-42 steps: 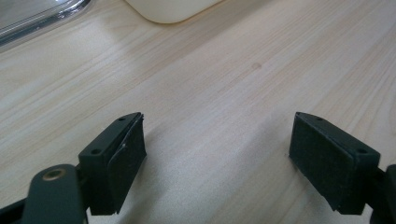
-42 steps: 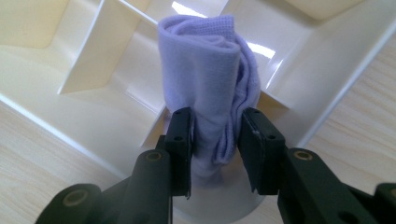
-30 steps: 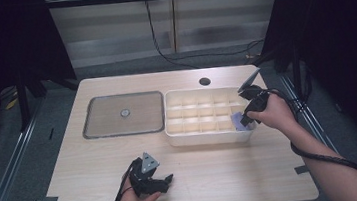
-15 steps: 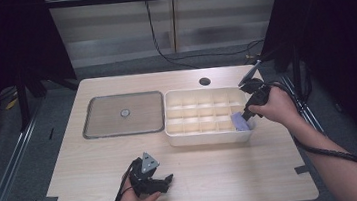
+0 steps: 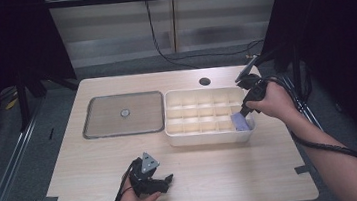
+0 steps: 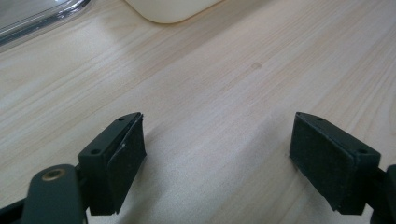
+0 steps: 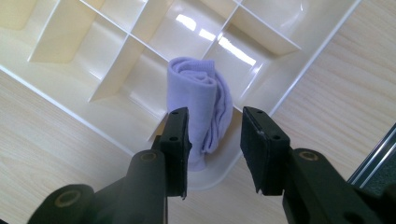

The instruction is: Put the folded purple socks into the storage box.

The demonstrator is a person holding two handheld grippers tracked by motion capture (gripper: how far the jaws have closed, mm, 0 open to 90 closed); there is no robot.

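while my right gripper (image 7: 214, 140) sits low in the frame with its jaws spread just around the rolled lilac cloth (image 7: 201, 106), not squeezing it, the cloth rests in a corner cell of the cream divider tray (image 7: 70, 88). at right of centre in the high view that tray (image 5: 205, 137) lies beside a clear lid (image 5: 121, 115). my left gripper (image 5: 150, 175), bottom centre, hangs wide apart over bare table (image 5: 234, 170).

Overhead view and close tongs cameras share the tray (image 5: 210, 136).
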